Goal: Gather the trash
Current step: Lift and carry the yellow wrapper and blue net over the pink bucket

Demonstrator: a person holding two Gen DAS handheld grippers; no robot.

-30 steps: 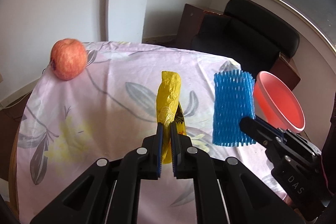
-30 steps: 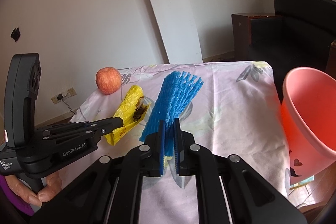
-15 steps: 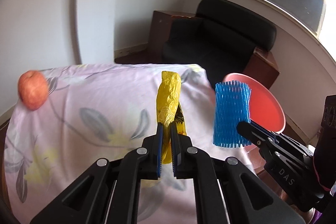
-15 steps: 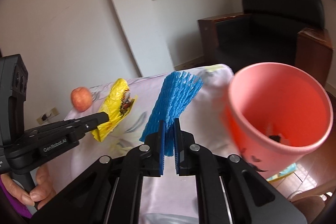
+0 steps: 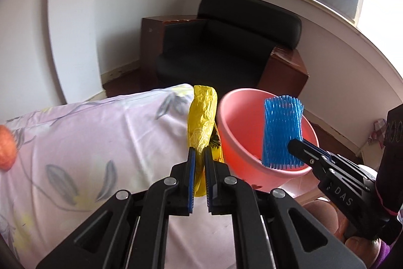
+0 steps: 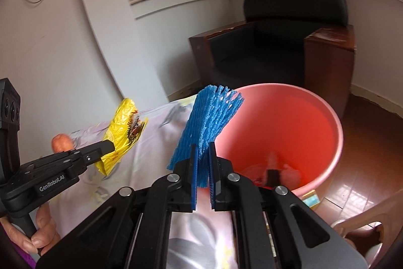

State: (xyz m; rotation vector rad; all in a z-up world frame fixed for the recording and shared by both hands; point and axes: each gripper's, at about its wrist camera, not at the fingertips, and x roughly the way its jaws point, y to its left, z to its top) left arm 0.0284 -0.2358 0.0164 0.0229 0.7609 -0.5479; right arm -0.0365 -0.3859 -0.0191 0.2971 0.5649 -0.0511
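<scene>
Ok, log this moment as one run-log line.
left gripper: shut on yellow wrapper | right gripper: shut on blue foam net | pink bin: beside table | apple: on table

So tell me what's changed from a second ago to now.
Both grippers have carried their loads off the table toward the pink bin: the blue foam net now hangs over its mouth, the yellow wrapper is at the table's corner beside it. Unchanged: the left gripper and right gripper stay clamped; the apple stays on the cloth.
</scene>
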